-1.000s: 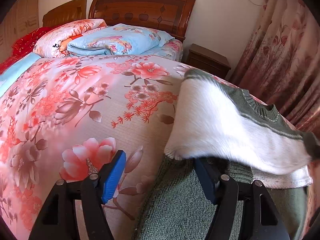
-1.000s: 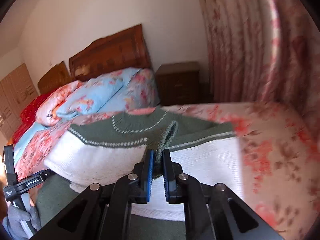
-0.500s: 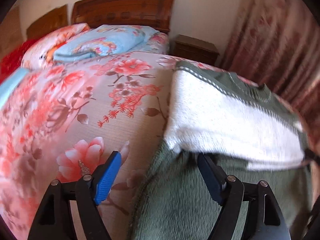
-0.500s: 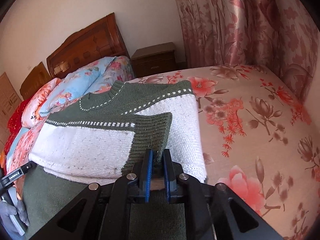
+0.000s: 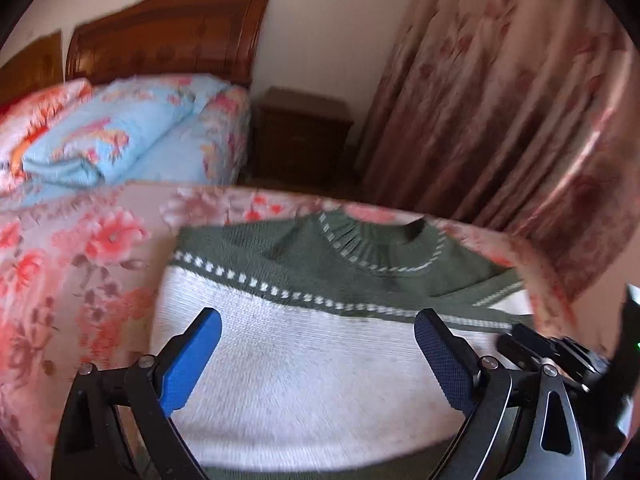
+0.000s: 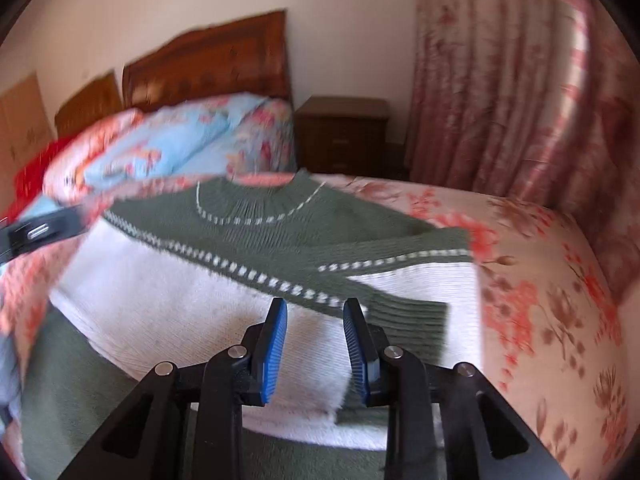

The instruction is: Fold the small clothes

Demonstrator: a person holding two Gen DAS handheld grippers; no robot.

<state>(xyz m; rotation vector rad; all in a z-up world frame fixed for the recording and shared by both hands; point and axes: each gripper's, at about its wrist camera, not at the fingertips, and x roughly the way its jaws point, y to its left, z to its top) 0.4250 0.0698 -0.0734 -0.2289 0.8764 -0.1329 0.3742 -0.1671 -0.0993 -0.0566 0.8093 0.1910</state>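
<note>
1. Floral bed (image 6: 560,280) carried the sweater (image 6: 248,240), sleeves folded across.
2. Right gripper (image 6: 314,344) had just been opening, cuff (image 6: 408,320) released beside it.
3. Left gripper (image 5: 316,360) gaped wide, empty, above the sweater's left half.

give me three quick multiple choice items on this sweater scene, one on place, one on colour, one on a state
1. Where does the sweater lie?
A. on the floral bedspread
B. on the nightstand
C. on the floor

2. What colour is the sweater's neck band?
A. red
B. dark green
C. blue

3. How does the right gripper stand?
A. shut on the curtain
B. clamped on a pillow
C. jaws apart, pads off the sleeve cuff

Answers: 1 A, floral cloth shows around it. 2 B, green rib with white stitches. 3 C, its jaws have just been opening and a gap shows between the pads.
</note>
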